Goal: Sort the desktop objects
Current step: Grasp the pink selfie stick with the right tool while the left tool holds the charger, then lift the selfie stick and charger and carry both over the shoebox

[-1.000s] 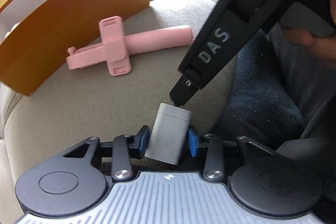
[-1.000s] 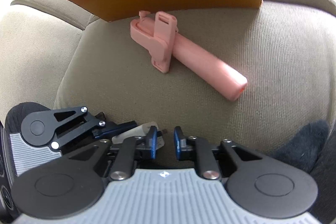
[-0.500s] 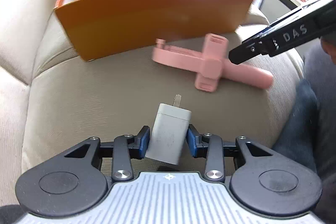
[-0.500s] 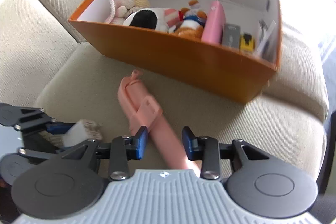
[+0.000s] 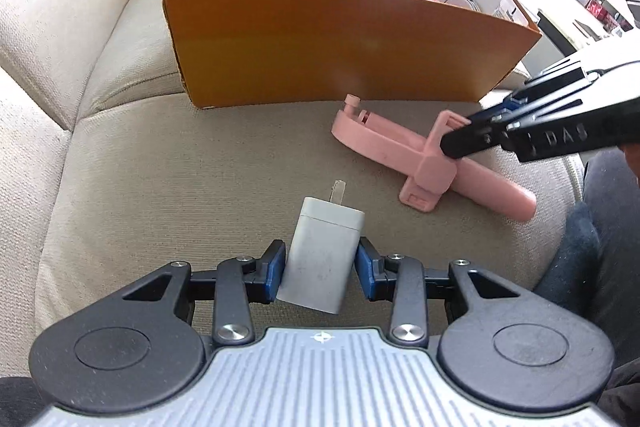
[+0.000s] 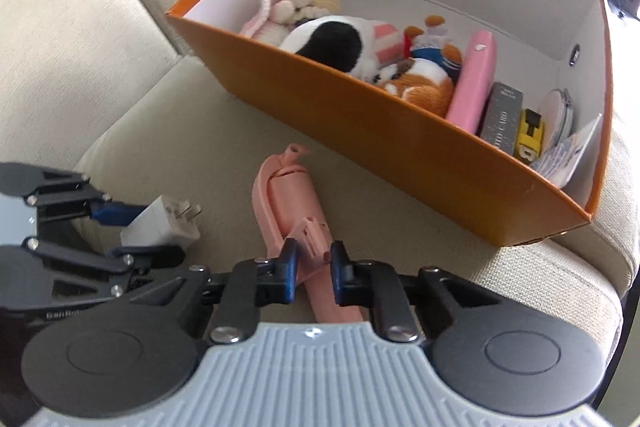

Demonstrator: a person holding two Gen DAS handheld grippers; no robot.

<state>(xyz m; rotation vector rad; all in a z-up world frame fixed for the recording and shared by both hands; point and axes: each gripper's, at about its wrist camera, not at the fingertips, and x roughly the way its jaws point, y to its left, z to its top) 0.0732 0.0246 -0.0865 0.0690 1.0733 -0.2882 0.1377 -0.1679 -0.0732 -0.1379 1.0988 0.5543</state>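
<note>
Now swung round since a second ago to face the orange box (image 5: pixel 340 43) head-on, its white inside and contents in view where only an outer wall showed before. Left gripper (image 5: pixel 320 267) clamped on the white charger (image 5: pixel 320 255), prongs forward, held above the beige sofa cushion (image 5: pixel 180 167). Right gripper (image 6: pixel 312 273) just been closing, narrowed around the clip of the pink selfie stick (image 6: pixel 288 195), blue pads against its sides. Stick lying on the cushion just in front of the box, not touching its wall. Inside the box: plush toys (image 6: pixel 340 43), a pink case (image 6: pixel 474 79), a grey carton (image 6: pixel 502 119).
</note>
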